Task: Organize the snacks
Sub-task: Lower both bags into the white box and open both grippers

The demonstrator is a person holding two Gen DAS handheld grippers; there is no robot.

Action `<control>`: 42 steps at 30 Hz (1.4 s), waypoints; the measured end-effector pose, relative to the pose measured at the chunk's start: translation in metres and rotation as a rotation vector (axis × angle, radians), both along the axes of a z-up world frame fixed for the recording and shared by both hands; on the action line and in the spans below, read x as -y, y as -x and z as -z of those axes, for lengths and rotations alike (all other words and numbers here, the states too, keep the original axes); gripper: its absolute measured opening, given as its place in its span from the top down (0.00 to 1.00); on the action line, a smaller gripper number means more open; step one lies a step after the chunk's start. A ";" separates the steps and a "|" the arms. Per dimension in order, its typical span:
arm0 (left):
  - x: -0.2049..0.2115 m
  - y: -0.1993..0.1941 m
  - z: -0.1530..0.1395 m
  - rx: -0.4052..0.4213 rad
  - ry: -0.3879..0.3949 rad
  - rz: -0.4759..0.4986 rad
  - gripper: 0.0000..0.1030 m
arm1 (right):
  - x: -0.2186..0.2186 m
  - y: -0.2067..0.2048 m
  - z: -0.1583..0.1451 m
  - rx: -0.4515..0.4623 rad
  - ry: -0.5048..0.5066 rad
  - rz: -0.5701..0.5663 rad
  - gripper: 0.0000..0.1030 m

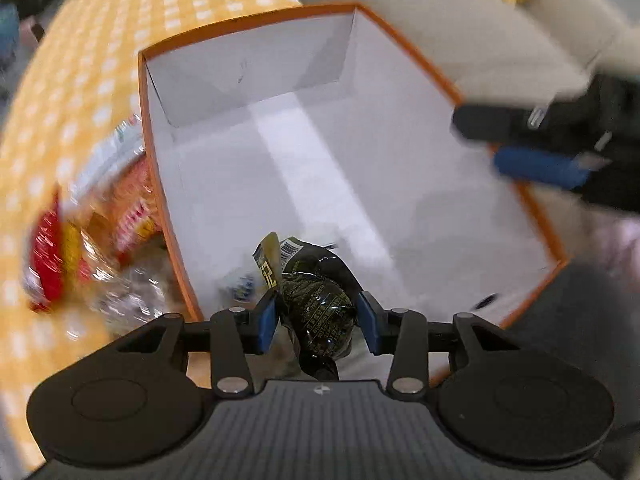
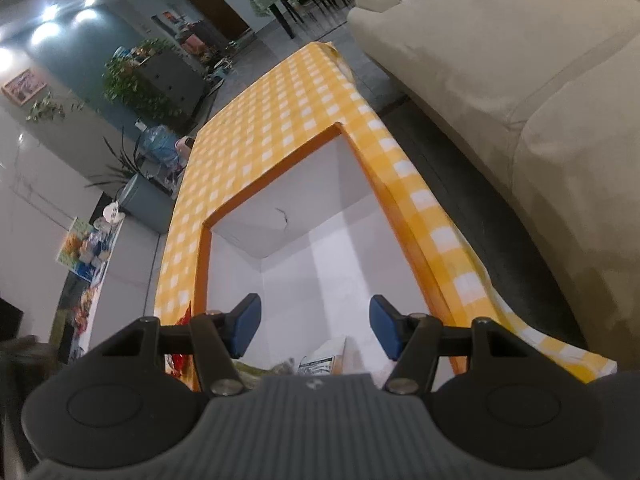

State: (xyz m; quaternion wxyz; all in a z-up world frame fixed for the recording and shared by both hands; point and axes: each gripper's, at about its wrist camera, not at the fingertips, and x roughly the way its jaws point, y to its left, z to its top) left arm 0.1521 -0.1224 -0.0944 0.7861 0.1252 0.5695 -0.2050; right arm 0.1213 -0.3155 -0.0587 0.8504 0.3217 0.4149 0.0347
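From the left wrist view, the left gripper (image 1: 316, 312) hangs over the near-left corner of an open orange box (image 1: 424, 64) with white inner walls; its blue fingers (image 1: 267, 320) are clamped on a dark, shiny snack packet (image 1: 320, 304) printed with pale lettering, and the packet sits just above the box floor. Beneath and just beyond it, in that same corner, lie a few small packets (image 1: 272, 256), one yellow and white with a barcode, another bluish and too blurred to identify. The rest of the box floor is bare white. Outside the box, against its left wall, a blurred pile of red, yellow and clear wrappers (image 1: 92, 240) rests on the surface (image 1: 100, 60), which wears a yellow checked cloth. The right gripper (image 1: 524, 148) reaches in over the box's right rim. From the right wrist view, the right gripper (image 2: 315, 330) hovers above the near end of the same box (image 2: 204, 264), its fingers (image 2: 245, 328) apart with nothing between them. Low between them, white and greenish packets (image 2: 320, 360) lie on the box floor near its near wall. A beige sofa (image 2: 520, 80) stands along the surface's right edge.
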 end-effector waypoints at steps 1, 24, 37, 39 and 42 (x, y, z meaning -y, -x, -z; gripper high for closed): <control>0.005 0.000 0.003 0.002 -0.034 0.016 0.53 | 0.002 0.000 -0.001 0.005 -0.006 0.003 0.43; 0.030 -0.013 -0.001 -0.025 -0.015 0.041 0.53 | 0.030 0.018 -0.011 0.040 -0.061 0.117 0.44; 0.043 -0.017 0.026 -0.112 0.066 0.007 0.43 | 0.035 0.021 -0.015 0.042 -0.048 0.116 0.43; 0.042 -0.015 0.021 -0.098 0.072 0.017 0.28 | 0.034 0.020 -0.014 0.037 -0.047 0.111 0.44; 0.038 -0.012 0.010 -0.073 0.067 0.000 0.28 | 0.032 0.019 -0.012 0.026 -0.043 0.109 0.44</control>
